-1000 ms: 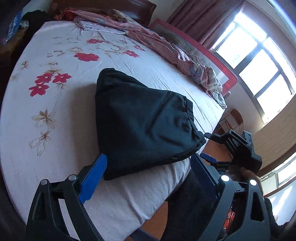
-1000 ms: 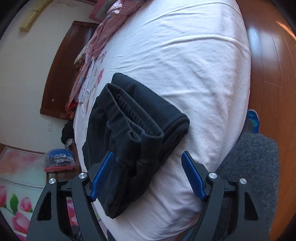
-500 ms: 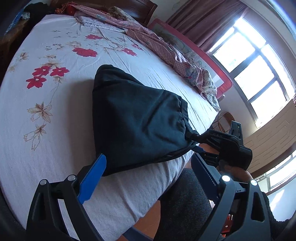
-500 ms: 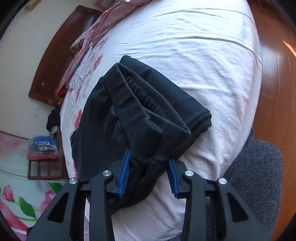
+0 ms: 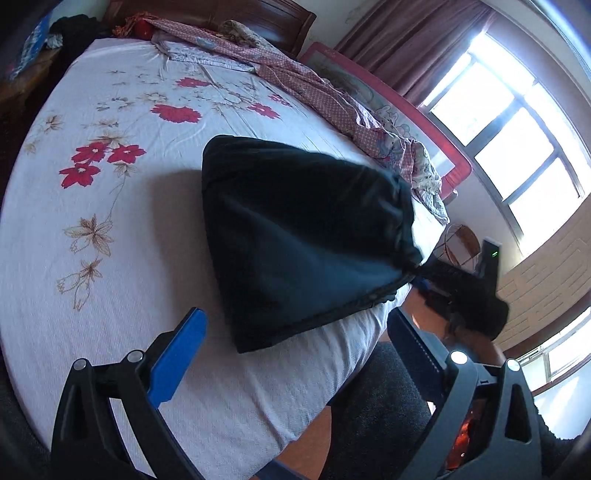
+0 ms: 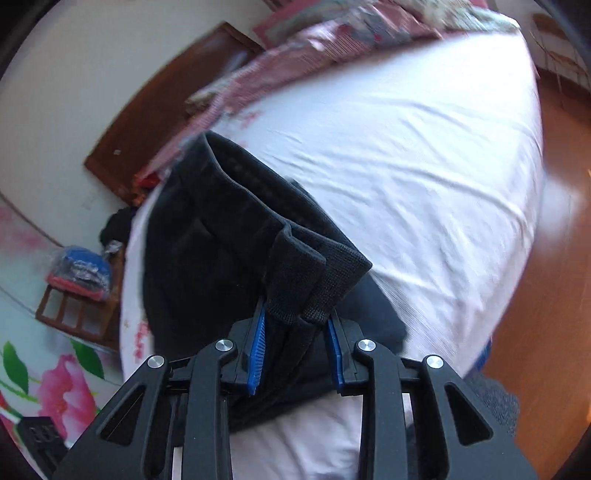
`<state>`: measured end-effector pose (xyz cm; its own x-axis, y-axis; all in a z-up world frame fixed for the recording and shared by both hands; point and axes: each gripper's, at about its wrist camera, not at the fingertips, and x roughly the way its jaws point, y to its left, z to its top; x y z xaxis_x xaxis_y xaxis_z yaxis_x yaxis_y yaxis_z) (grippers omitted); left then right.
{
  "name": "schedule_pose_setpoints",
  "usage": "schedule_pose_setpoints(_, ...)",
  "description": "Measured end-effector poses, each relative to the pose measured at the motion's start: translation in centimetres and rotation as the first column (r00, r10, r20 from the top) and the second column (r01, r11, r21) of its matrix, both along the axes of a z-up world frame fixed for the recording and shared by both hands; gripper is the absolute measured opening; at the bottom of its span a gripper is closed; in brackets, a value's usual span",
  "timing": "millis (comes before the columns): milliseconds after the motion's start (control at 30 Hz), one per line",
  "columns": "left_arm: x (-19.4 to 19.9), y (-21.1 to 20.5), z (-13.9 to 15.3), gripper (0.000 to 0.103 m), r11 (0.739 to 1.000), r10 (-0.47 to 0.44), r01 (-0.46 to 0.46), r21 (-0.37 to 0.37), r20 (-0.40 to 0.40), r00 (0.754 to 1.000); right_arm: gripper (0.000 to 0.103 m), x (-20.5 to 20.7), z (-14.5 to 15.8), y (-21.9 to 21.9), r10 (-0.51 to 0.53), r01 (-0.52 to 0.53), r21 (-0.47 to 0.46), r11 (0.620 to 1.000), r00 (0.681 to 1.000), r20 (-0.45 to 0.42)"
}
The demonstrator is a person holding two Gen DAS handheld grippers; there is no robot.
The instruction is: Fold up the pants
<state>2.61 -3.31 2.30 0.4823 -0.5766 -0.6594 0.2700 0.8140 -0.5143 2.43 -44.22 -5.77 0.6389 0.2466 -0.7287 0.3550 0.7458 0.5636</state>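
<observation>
The folded black pants [image 5: 303, 243] lie on the flowered white bed sheet [image 5: 110, 258] near the bed's front edge. My left gripper [image 5: 295, 317] hovers just in front of them, its jaws opening wide, with nothing between its blue pads. In the left wrist view my right gripper [image 5: 421, 277] pinches the bundle's right corner, which is pulled up taut. In the right wrist view the pants [image 6: 221, 236] fill the middle, and my right gripper [image 6: 295, 317] presses its pads on the ribbed cuffs while its jaws are opening slightly. That view is blurred.
A pink patterned quilt [image 5: 314, 92] lies bunched along the bed's far side by the wooden headboard [image 5: 221, 14]. A person's grey trouser leg [image 5: 369, 406] stands at the bed edge. Wooden floor [image 6: 535, 295] lies to the right; a bedside rack [image 6: 81, 277] holds bagged items.
My right gripper went from open around the pants' edge to clamped on the cuffs, rolled, and drew that corner up and outward. The left gripper held its place and widened a little.
</observation>
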Motion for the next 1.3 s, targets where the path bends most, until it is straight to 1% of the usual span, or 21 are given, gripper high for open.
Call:
schedule_pose_setpoints(33, 0.5, -0.5, -0.1, 0.099, 1.000, -0.013, 0.013, 0.023, 0.002, 1.000, 0.033, -0.8, -0.5, -0.7, -0.024, 0.019, 0.058, 0.998, 0.997, 0.071)
schedule_pose_setpoints(67, 0.9, -0.9, -0.2, 0.099, 0.998, -0.033, 0.032, 0.052, 0.014, 0.999, 0.033, -1.1, -0.1, -0.8, -0.026, 0.021, 0.065, 0.998, 0.996, 0.087)
schedule_pose_setpoints(133, 1.6, -1.7, 0.1, 0.099, 0.993, -0.058, 0.053, 0.107, 0.052, 0.997, 0.036, -0.6, 1.5, 0.0, 0.016, -0.015, -0.005, 1.000, 0.997, 0.073)
schedule_pose_setpoints(200, 2.4, -2.4, 0.5, 0.099, 0.990, -0.091, 0.082, 0.112, 0.078, 0.993, 0.036, -0.3, 2.7, -0.1, 0.053, -0.052, -0.018, 0.998, 0.997, 0.051)
schedule_pose_setpoints(300, 3.6, -4.3, 1.1, 0.099, 0.983, -0.156, 0.141, 0.115, 0.134, 0.979, 0.036, -0.9, 3.5, -1.1, 0.046, -0.046, 0.006, 0.999, 0.999, 0.010)
schedule_pose_setpoints(333, 4.1, -5.3, 1.1, 0.099, 0.979, -0.178, 0.162, 0.121, 0.138, 0.974, 0.036, -1.4, 3.9, -1.4, 0.032, -0.032, -0.004, 0.999, 0.999, 0.000)
schedule_pose_setpoints(400, 4.7, -7.1, 1.0, 0.099, 0.970, -0.232, 0.218, 0.108, 0.148, 0.961, 0.036, -2.1, 5.2, -2.0, 0.000, 0.001, -0.041, 0.999, 1.000, 0.022)
schedule_pose_setpoints(433, 4.8, -8.1, 0.9, 0.099, 0.965, -0.252, 0.235, 0.118, 0.158, 0.955, 0.036, -2.2, 5.9, -2.4, -0.014, 0.017, -0.060, 0.998, 0.999, 0.049)
schedule_pose_setpoints(467, 5.0, -9.1, 0.6, 0.099, 0.957, -0.275, 0.256, 0.133, 0.152, 0.949, 0.036, -2.0, 6.7, -2.5, -0.021, 0.026, -0.066, 0.997, 0.996, 0.086)
schedule_pose_setpoints(567, 5.1, -11.1, -0.4, 0.099, 0.941, -0.321, 0.302, 0.152, 0.120, 0.939, 0.036, 0.3, 7.6, -3.5, -0.005, 0.012, -0.069, 0.998, 0.995, 0.100)
schedule_pose_setpoints(667, 4.8, -11.6, -1.3, 0.099, 0.935, -0.334, 0.320, 0.151, 0.082, 0.939, 0.036, 3.0, 7.2, -2.7, 0.083, -0.079, -0.106, 0.991, 0.996, 0.039)
schedule_pose_setpoints(767, 4.4, -11.2, -2.1, 0.099, 0.934, -0.334, 0.322, 0.156, 0.057, 0.941, 0.036, 3.9, 6.2, -1.3, 0.170, -0.172, -0.153, 0.973, 0.985, -0.028)
schedule_pose_setpoints(933, 4.0, -11.2, -2.5, 0.099, 0.928, -0.342, 0.329, 0.176, 0.051, 0.938, 0.036, 3.4, 5.6, 0.5, 0.244, -0.249, -0.210, 0.945, 0.968, -0.050)
schedule_pose_setpoints(967, 4.0, -11.2, -2.4, 0.099, 0.927, -0.343, 0.330, 0.177, 0.048, 0.938, 0.036, 3.4, 5.7, 0.9, 0.266, -0.273, -0.241, 0.931, 0.962, -0.060)
schedule_pose_setpoints(1000, 4.1, -11.3, -2.4, 0.099, 0.928, -0.342, 0.330, 0.174, 0.047, 0.938, 0.032, 3.5, 5.7, 1.4, 0.283, -0.296, -0.284, 0.912, 0.955, -0.085)
schedule_pose_setpoints(1033, 4.2, -11.2, -2.4, 0.099, 0.929, -0.340, 0.328, 0.171, 0.045, 0.939, 0.024, 3.6, 5.7, 2.0, 0.304, -0.325, -0.333, 0.885, 0.946, -0.113)
schedule_pose_setpoints(1067, 4.4, -11.2, -2.4, 0.099, 0.930, -0.336, 0.325, 0.170, 0.041, 0.941, 0.012, 3.6, 5.8, 2.6, 0.322, -0.352, -0.386, 0.853, 0.936, -0.142)
schedule_pose_setpoints(1100, 4.5, -11.2, -2.4, 0.099, 0.931, -0.335, 0.325, 0.169, 0.035, 0.942, 0.008, 3.4, 6.1, 2.8, 0.335, -0.370, -0.417, 0.830, 0.929, -0.157)
schedule_pose_setpoints(1200, 4.7, -11.2, -2.1, 0.100, 0.926, -0.346, 0.337, 0.168, 0.027, 0.938, 0.005, 2.9, 6.9, 3.2, 0.358, -0.411, -0.505, 0.759, 0.911, -0.202)
schedule_pose_setpoints(1233, 4.7, -11.2, -1.9, 0.100, 0.925, -0.350, 0.341, 0.167, 0.029, 0.936, 0.004, 2.6, 6.8, 2.6, 0.351, -0.408, -0.503, 0.762, 0.913, -0.208)
schedule_pose_setpoints(1300, 5.2, -11.0, -1.1, 0.100, 0.932, -0.338, 0.330, 0.152, 0.035, 0.940, 0.000, 2.4, 6.3, 1.3, 0.314, -0.378, -0.488, 0.787, 0.926, -0.211)
